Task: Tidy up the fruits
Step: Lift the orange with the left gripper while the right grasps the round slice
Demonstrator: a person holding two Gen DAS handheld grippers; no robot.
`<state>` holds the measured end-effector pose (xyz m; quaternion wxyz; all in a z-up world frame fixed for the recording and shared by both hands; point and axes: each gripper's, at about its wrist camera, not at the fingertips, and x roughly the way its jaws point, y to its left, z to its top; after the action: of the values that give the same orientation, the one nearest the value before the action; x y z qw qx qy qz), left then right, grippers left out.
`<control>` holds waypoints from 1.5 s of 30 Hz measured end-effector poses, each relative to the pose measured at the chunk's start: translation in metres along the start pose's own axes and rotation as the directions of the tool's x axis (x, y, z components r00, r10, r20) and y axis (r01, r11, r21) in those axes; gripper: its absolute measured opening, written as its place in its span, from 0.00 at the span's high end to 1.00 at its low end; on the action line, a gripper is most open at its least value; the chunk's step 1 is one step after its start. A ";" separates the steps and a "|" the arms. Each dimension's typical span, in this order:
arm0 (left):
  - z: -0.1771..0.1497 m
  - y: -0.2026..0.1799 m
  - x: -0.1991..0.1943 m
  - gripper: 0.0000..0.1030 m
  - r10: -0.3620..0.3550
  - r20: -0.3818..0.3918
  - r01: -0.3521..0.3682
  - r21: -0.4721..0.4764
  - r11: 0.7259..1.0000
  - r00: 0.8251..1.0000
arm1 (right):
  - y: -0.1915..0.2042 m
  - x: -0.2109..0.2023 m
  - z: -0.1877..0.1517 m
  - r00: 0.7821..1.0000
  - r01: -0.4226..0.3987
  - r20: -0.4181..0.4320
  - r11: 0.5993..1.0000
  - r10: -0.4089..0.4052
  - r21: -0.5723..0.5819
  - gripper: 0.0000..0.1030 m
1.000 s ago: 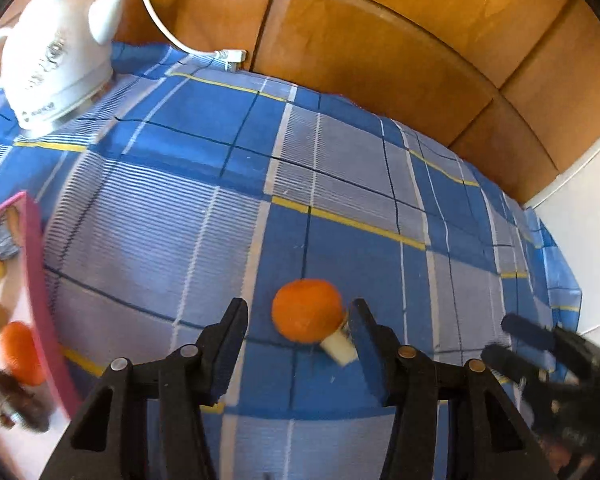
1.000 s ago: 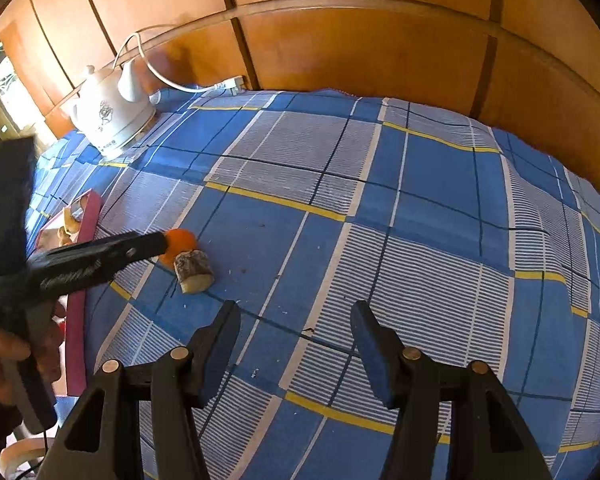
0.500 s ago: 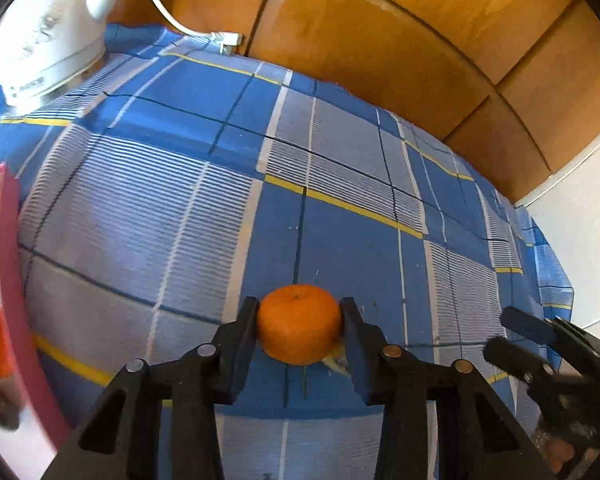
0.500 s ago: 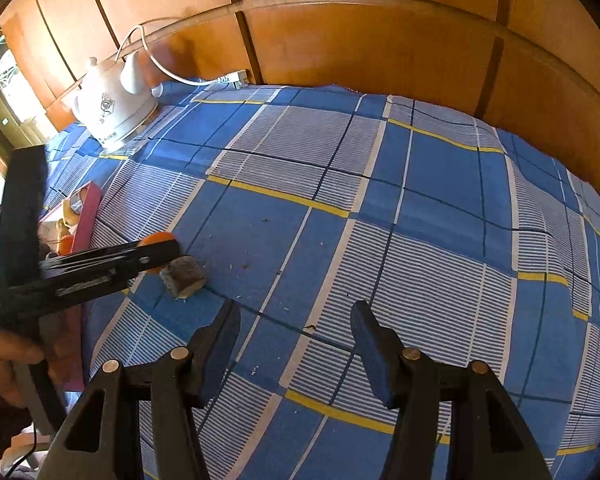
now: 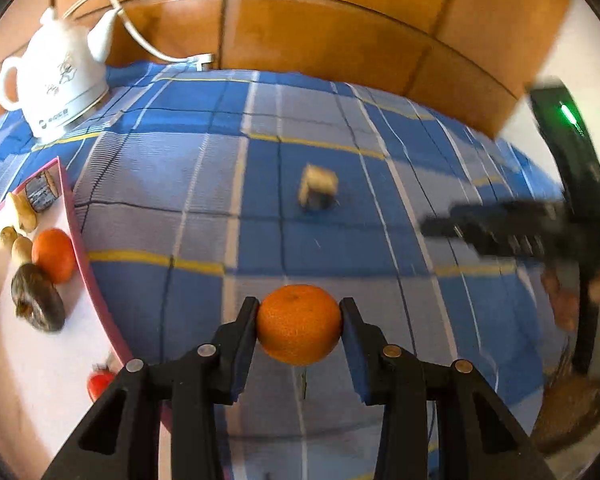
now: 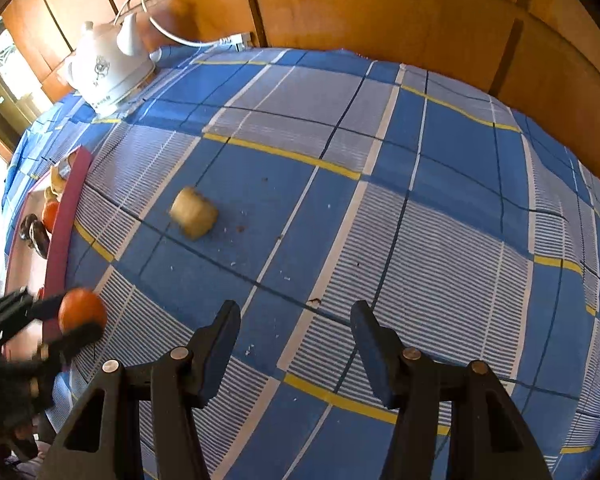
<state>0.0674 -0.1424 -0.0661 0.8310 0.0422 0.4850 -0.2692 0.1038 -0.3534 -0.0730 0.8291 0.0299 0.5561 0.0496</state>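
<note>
Left gripper (image 5: 299, 322) clamps the tangerine (image 5: 298, 324) across its middle, clear of the plaid tablecloth (image 5: 204, 184) beside the pink-rimmed tray (image 5: 73, 216); light, soft-skinned, probably bruises under squeeze, so grip gently at the widest girth; right gripper (image 6: 295, 322) gapes empty.

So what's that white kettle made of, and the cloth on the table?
The white kettle looks like glazed ceramic: glossy, with a printed motif, though it could be plastic. The blue checked tablecloth appears to be matte woven fabric, with fine stripes and small creases.
</note>
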 end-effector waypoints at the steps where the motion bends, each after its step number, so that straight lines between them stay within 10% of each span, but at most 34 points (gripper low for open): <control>1: -0.006 -0.005 -0.002 0.60 0.001 -0.001 -0.001 0.022 1.000 1.000 | 0.000 0.002 -0.001 1.000 -0.004 -0.006 1.000 0.004 -0.001 0.44; 15: -0.031 -0.015 0.007 0.60 -0.002 -0.008 0.002 0.070 0.998 1.000 | 0.002 0.006 0.003 0.994 -0.103 -0.011 0.991 0.104 0.086 0.44; 31: -0.031 -0.009 0.010 0.60 -0.040 -0.005 0.041 0.041 0.998 0.999 | 0.018 0.060 0.090 0.984 -0.180 0.044 0.945 0.174 0.273 0.42; 34: -0.032 -0.009 0.010 0.60 -0.042 -0.003 0.042 0.046 0.998 0.999 | 0.026 0.075 0.095 0.993 -0.111 -0.013 0.961 0.118 0.253 0.71; 45: -0.032 -0.011 0.012 0.60 -0.041 0.001 0.041 0.055 0.998 0.999 | 0.027 0.038 0.059 0.997 -0.070 -0.033 0.997 0.071 0.024 0.71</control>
<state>0.0412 -0.1456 -0.0910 0.8243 0.0548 0.4773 -0.2994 0.1710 -0.3222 -0.0825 0.8170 0.0583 0.5690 0.0730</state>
